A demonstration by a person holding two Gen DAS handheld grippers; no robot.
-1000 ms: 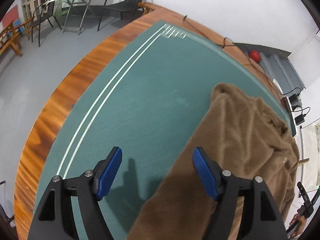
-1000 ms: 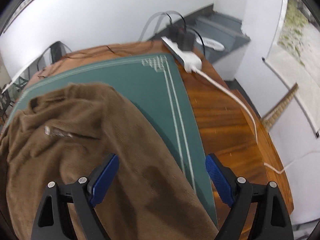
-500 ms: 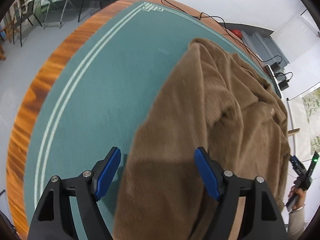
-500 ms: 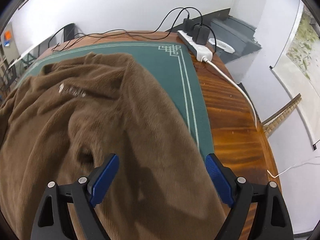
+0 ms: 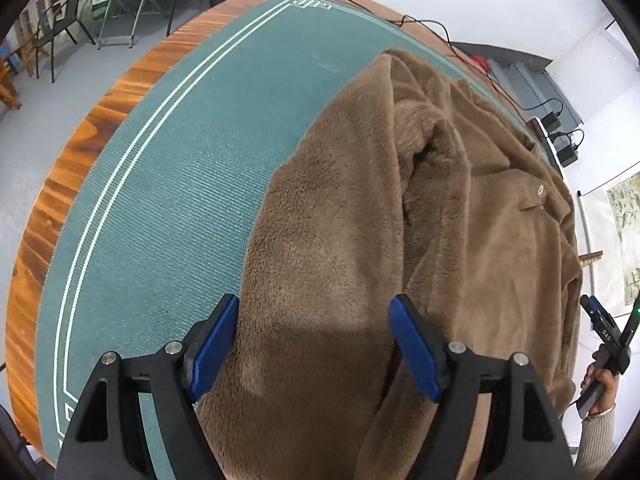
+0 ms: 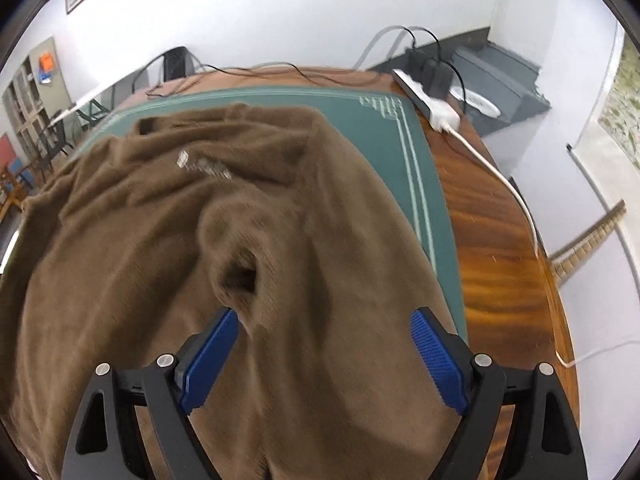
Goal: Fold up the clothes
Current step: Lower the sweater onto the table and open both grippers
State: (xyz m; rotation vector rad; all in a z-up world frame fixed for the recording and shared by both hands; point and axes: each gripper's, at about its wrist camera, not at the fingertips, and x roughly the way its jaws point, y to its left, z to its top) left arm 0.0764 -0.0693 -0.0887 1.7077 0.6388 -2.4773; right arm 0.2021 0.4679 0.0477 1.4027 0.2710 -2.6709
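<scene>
A fluffy brown coat (image 5: 380, 208) lies spread on the green mat (image 5: 168, 168), its collar toward the far right. My left gripper (image 5: 314, 340) is open, its blue pads straddling the coat's near left part from above. In the right wrist view the same coat (image 6: 180, 240) fills the left and middle, with a sleeve opening (image 6: 240, 276) just beyond the fingers. My right gripper (image 6: 324, 354) is open over the coat's near right part, with nothing pinched. The right gripper's handle and a hand (image 5: 600, 376) show at the left view's right edge.
The mat covers a wooden table (image 6: 492, 240). A white power strip (image 6: 428, 100) with plugs and a white cable (image 6: 516, 200) lie on the bare wood at the far right. Black cables run along the back edge. Chairs (image 5: 60, 28) stand on the floor beyond the table.
Both grippers have moved in over the coat, which now fills more of each view. The left one shifted right from the bare mat onto the fabric. Both stayed open.
</scene>
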